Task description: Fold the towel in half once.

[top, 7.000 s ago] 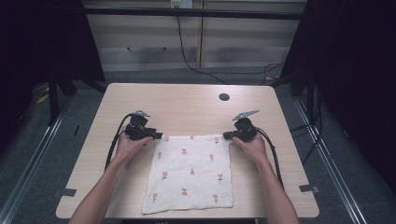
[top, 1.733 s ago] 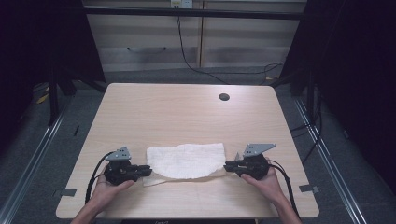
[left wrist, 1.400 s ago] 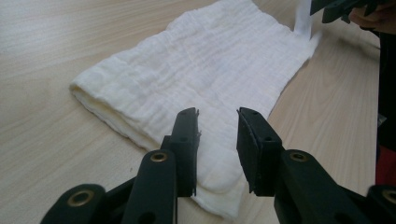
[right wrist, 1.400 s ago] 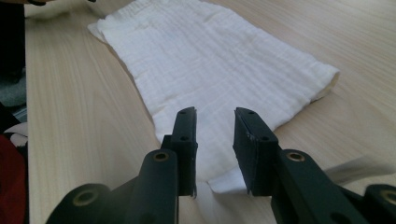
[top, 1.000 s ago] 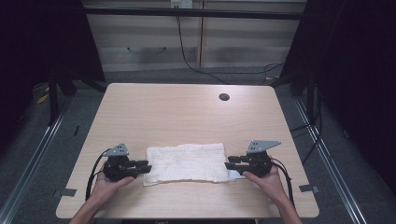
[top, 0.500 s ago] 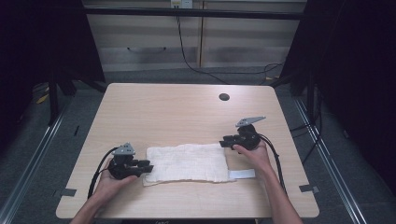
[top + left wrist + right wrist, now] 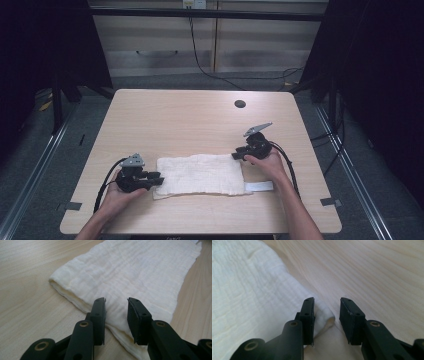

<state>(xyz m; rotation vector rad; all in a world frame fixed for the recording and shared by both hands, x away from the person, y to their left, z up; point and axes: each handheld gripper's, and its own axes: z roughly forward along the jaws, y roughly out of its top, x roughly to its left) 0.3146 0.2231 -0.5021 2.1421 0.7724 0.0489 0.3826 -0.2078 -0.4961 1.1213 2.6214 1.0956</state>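
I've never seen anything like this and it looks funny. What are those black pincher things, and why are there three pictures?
A person sits at a wooden table and holds a tool in each hand. Each tool has two black jaws that pinch, like tongs. The big picture comes from a camera up above. The other two come from little cameras riding on the tools, looking along their jaws. A folded white cloth lies on the table. The left gripper is at the cloth's left end, its jaws open over the edge. The right gripper is at the far right corner, open too. Neither is pinching the cloth.
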